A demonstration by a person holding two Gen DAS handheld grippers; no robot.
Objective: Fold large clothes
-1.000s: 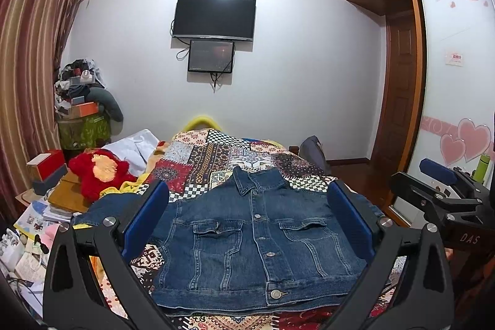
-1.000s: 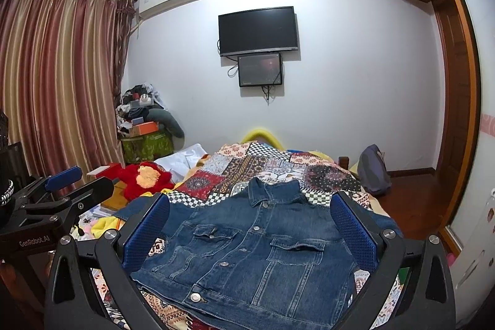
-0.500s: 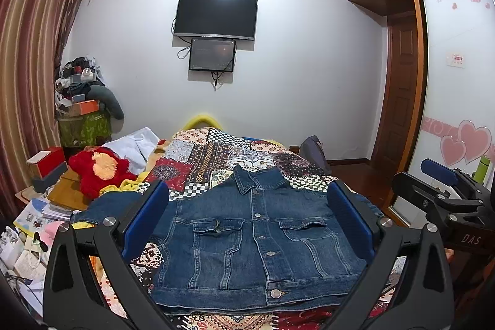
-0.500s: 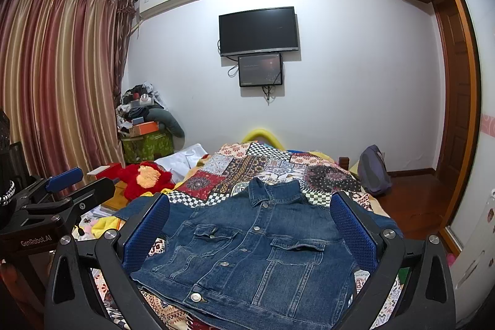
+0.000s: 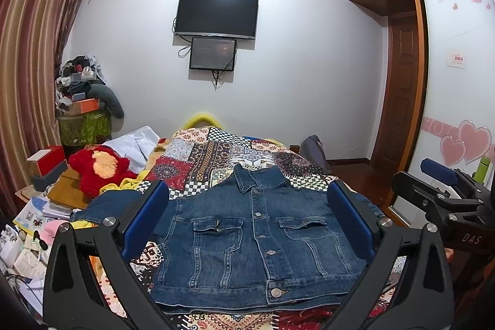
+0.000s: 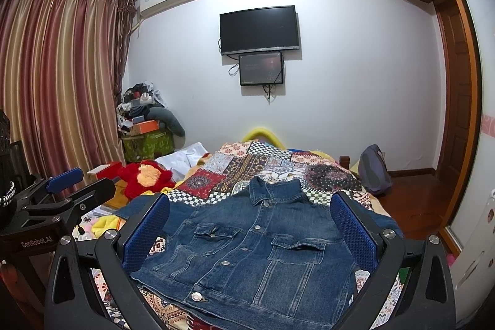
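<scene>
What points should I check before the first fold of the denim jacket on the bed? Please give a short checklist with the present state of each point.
1. Left tool open and holding nothing: ok.
2. Right tool open and holding nothing: ok.
3. Denim jacket lies front up and buttoned on the patchwork quilt, with the collar toward the far wall: ok.
4. Body panel lies flat, without big wrinkles: ok.
5. Sleeves in reach: the left sleeve lies spread out toward the red plush toy: ok. The right sleeve is mostly hidden behind the tool fingers: cannot tell.
6. Nothing rests on top of the jacket: ok.
</scene>
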